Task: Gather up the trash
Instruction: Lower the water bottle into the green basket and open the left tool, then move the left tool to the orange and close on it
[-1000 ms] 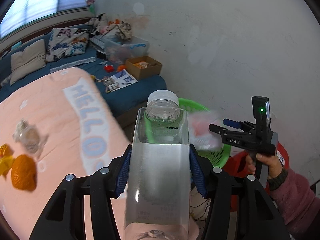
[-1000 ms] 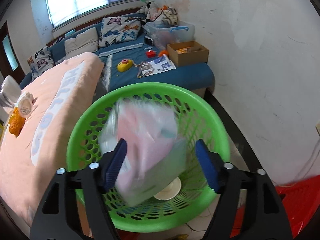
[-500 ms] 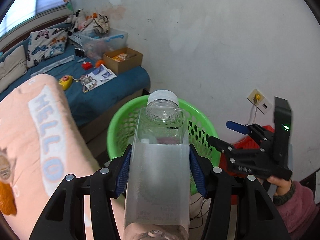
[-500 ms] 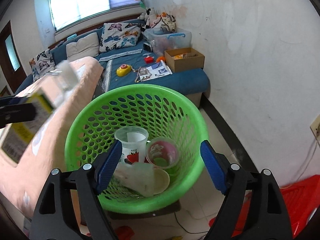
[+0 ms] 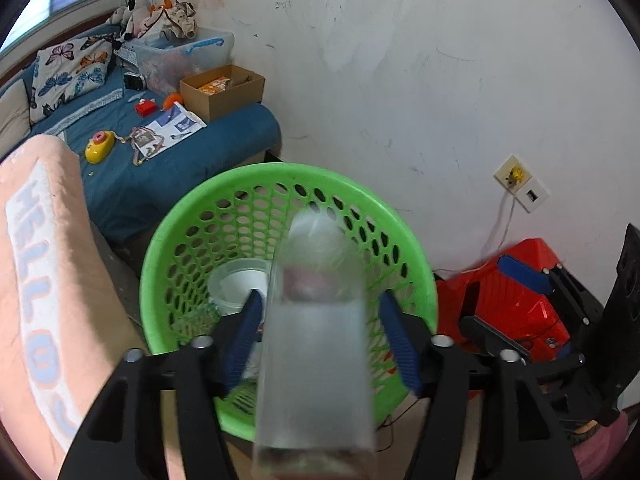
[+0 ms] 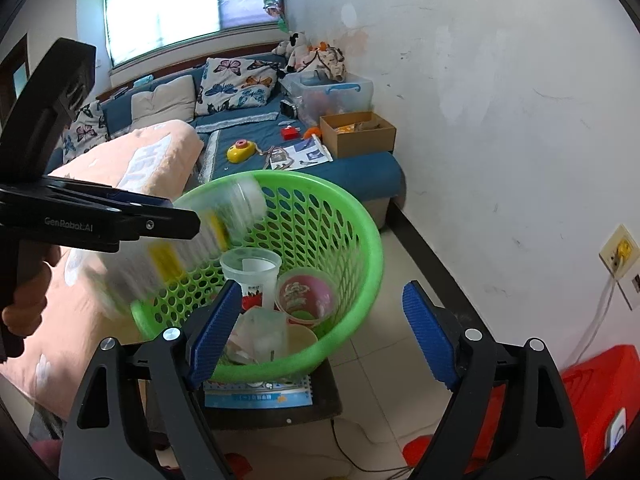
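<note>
1. Left gripper [image 5: 320, 344]: jaws have just been opening; the blurred clear square plastic bottle [image 5: 316, 340] sits between the pads with gaps either side, released over the green perforated plastic basket [image 5: 404, 256].
2. Right gripper [image 6: 324, 340]: wide open, empty, just beside the basket.
3. In the basket: clear plastic cup [image 6: 251, 276], pink bowl [image 6: 306, 294], wrappers.
4. Judgement: bottle nearly binned; other remaining trash isn't visible.

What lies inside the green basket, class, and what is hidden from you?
Inside the green basket: a clear cup, a pink-printed cup and crumpled clear plastic. The basket's bottom beneath them is covered, and the blurred bottle hides part of its near wall.
</note>
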`<state>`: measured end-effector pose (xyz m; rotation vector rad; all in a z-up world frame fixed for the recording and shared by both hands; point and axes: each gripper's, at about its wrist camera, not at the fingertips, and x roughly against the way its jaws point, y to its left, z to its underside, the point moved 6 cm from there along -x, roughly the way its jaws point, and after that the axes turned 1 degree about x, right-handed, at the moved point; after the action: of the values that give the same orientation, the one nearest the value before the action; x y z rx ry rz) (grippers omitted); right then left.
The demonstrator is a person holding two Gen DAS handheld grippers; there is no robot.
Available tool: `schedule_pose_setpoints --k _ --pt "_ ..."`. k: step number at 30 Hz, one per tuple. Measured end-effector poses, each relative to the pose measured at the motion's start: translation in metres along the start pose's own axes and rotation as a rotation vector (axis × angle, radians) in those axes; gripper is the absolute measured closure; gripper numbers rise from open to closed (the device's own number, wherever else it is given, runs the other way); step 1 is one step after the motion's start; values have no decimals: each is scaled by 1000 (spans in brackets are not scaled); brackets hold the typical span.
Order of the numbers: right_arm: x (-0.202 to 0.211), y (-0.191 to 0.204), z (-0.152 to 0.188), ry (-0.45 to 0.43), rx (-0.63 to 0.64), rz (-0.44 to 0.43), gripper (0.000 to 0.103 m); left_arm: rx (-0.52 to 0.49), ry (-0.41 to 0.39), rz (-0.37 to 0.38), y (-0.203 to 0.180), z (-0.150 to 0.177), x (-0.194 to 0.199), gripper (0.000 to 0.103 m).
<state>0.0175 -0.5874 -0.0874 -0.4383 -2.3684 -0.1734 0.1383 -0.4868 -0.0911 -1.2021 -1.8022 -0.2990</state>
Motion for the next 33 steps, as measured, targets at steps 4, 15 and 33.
schedule_pose_setpoints --k 4,15,33 --pt "4 -3 0 -3 -13 -3 21 -12 -20 -10 -1 5 10 33" --pt "9 41 -13 -29 39 -80 21 79 -99 -104 51 44 76 36" --pt "-6 184 -41 -24 218 -276 20 345 -246 -412 192 144 208 36"
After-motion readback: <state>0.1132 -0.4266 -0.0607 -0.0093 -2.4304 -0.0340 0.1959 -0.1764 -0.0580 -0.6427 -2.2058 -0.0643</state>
